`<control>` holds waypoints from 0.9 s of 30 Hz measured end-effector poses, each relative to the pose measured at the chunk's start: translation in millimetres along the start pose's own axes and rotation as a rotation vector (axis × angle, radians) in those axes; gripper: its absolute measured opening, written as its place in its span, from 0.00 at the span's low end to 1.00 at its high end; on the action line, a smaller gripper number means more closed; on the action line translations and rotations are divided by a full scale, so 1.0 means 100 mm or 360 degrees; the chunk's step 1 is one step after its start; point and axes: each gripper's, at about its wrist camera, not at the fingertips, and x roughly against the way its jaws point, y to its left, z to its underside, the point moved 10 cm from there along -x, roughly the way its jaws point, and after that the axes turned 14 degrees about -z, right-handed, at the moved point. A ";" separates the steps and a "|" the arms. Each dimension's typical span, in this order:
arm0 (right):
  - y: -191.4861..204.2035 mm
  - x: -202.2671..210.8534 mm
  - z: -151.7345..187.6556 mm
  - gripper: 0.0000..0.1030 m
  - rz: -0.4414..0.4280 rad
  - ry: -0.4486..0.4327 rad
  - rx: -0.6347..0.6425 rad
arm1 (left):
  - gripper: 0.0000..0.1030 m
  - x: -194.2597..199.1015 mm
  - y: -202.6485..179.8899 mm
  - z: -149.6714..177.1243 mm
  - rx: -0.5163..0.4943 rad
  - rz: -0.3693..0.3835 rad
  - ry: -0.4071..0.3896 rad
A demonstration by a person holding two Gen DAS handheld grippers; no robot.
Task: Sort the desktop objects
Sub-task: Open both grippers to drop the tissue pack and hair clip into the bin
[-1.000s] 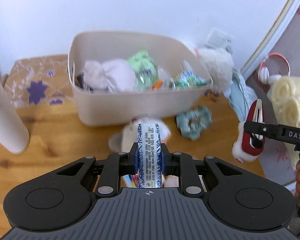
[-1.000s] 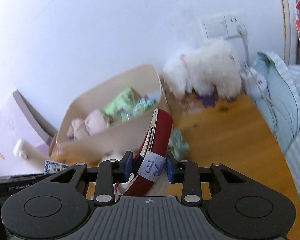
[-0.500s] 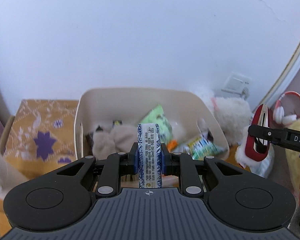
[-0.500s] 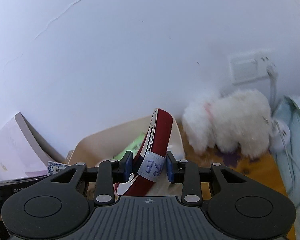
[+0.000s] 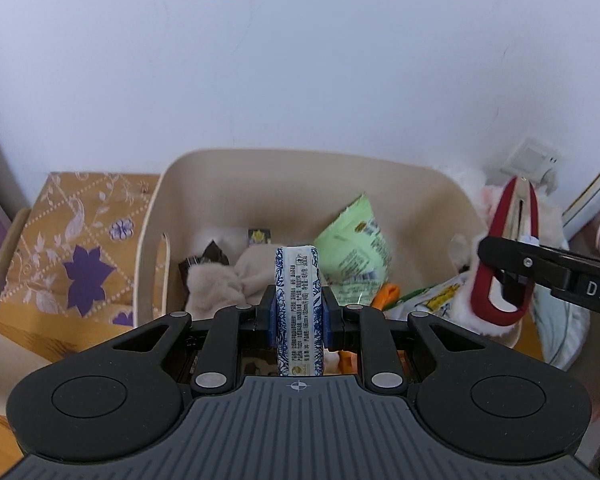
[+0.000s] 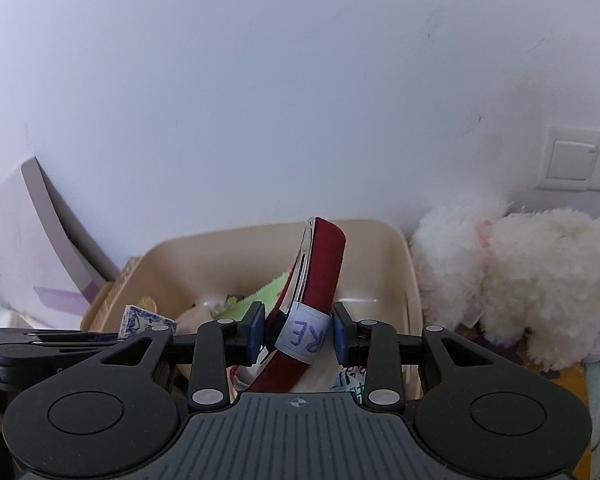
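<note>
The left gripper (image 5: 298,316) is clamped on a blue-and-white packet (image 5: 298,300) and the right gripper (image 6: 299,332) on a red hair clip (image 6: 316,280), both held above the beige bin (image 5: 228,184).

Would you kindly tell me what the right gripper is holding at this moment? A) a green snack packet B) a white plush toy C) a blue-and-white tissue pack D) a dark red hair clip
D: the right gripper has its jaws shut on the dark red hair clip, which bears a white label; the tissue pack is in the left gripper, above the bin.
</note>
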 end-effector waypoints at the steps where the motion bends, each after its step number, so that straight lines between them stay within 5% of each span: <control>1: -0.01 -0.03 0.02 0.32 0.0003 0.0016 0.0005 | 0.20 -0.02 -0.01 0.02 -0.0008 0.0000 0.0007; 11: -0.07 -0.13 0.16 0.38 0.0037 0.0114 0.0042 | 0.20 -0.07 -0.01 0.10 -0.0053 0.0025 0.0055; 14: -0.04 -0.08 0.19 0.51 0.0039 0.0108 0.0067 | 0.38 -0.05 0.02 0.13 -0.0040 0.0002 0.0056; 16: -0.01 -0.04 0.18 0.60 0.0027 0.0087 0.0082 | 0.66 0.00 0.04 0.14 -0.0024 -0.0010 0.0025; 24: 0.09 0.30 0.22 0.88 0.0085 -0.0030 0.0144 | 0.72 0.22 0.13 0.27 0.0015 0.0027 0.0010; 27: 0.14 0.42 0.34 0.91 0.0104 -0.0037 0.0216 | 0.72 0.32 0.20 0.36 -0.0004 0.0018 -0.0011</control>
